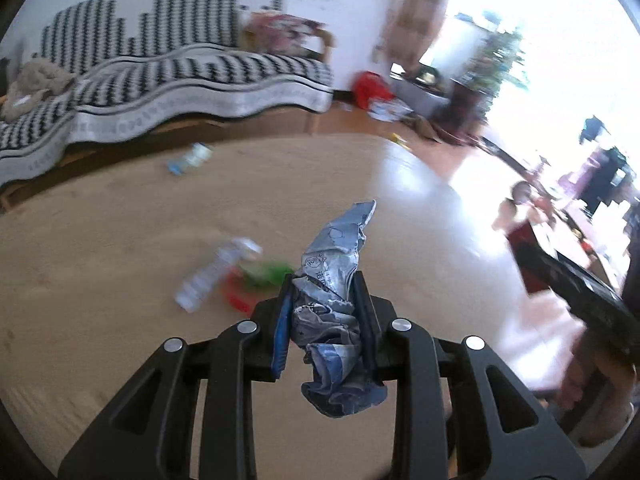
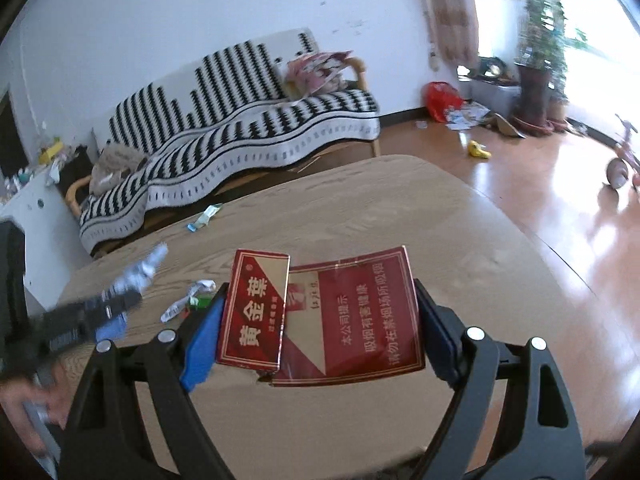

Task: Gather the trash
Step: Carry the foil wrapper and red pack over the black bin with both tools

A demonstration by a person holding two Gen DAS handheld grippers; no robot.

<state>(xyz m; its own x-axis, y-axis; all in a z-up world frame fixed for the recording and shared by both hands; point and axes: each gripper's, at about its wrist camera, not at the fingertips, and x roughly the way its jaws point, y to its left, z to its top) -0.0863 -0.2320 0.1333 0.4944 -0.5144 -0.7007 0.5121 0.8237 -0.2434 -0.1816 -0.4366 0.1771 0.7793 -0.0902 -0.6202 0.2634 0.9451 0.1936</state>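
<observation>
From the left wrist, our left claw (image 1: 326,312) grips a crumpled wrapper (image 1: 336,300) above the surface (image 1: 120,240); a bottle (image 1: 216,272) lies far left. From the right wrist, our right claw (image 2: 320,324) clamps two cartons (image 2: 320,320). We judge both loads need carrying to a bin, unseen here.

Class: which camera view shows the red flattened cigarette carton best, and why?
The right wrist view: the red flattened cigarette carton fills the centre, gripped by the right tool, its printing sharp. The left wrist view shows only a blurred red patch at its right edge, probably that carton.
</observation>
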